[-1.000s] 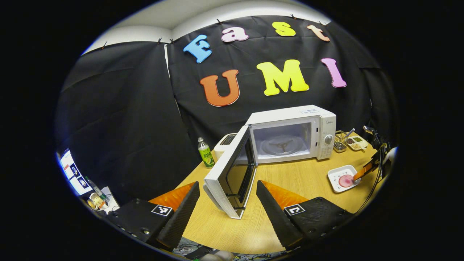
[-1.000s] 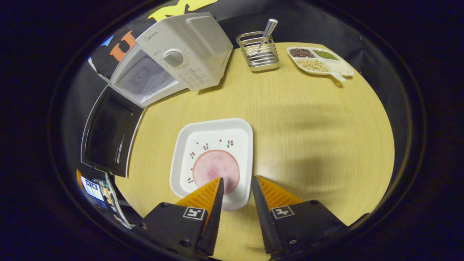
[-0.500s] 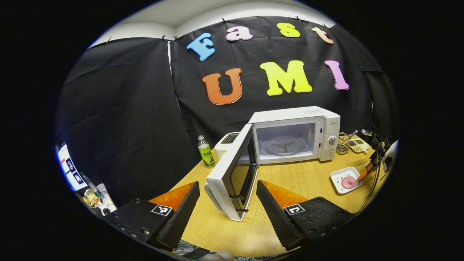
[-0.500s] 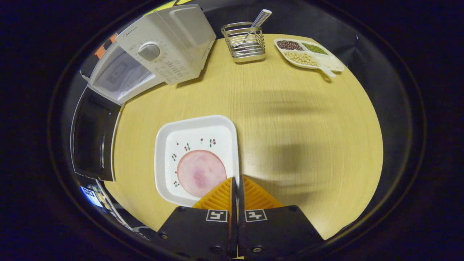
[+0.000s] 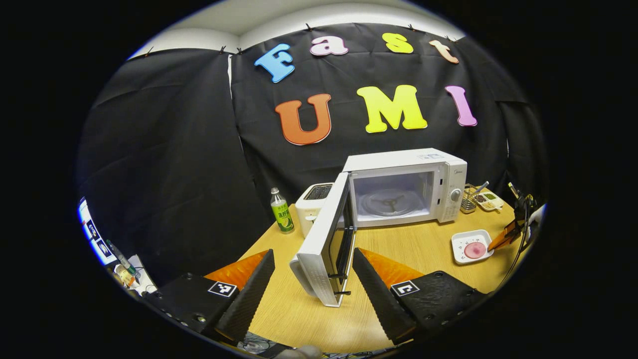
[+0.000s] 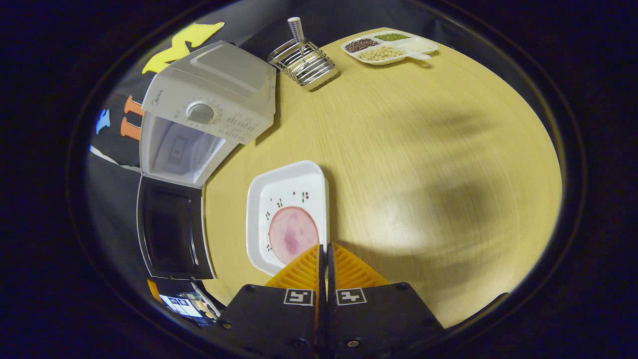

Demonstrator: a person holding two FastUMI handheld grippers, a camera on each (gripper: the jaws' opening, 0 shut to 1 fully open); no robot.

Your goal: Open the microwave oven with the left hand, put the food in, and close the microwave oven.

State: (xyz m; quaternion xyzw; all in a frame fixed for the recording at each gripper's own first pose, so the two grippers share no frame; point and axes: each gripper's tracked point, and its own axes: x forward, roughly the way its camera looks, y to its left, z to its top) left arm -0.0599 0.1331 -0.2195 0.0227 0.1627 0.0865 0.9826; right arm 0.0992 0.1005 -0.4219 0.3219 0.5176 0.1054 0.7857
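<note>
The microwave oven stands toward the back edge of the wooden table with its door swung wide, the glass turntable bare inside, so the opening step looks done and the loading step is in hand. The left gripper hangs in front of the door's free edge with its jaws well apart and nothing between them. The food, a round pink slice, lies flat in a shallow white square plate on the table in front of the oven, toward the right edge as seen in the left gripper view. The right gripper has its fingers pressed together over the plate's near right rim, apparently pinching that rim between them, though the contact itself is hidden under the fingers. The plate looks stiff and light, probably glazed and therefore slippery in a thin edge pinch; held by one rim it is likely to droop away from the grip, and the slice, soft and loose, could slide off if it tilts. A deep bite on the rim, keeping the plate level, seems the safest hold, and the plate should go in low over the oven's sill. Near the far right corner of the table sit a wire holder and a divided dish of beans, well apart from the work.
</note>
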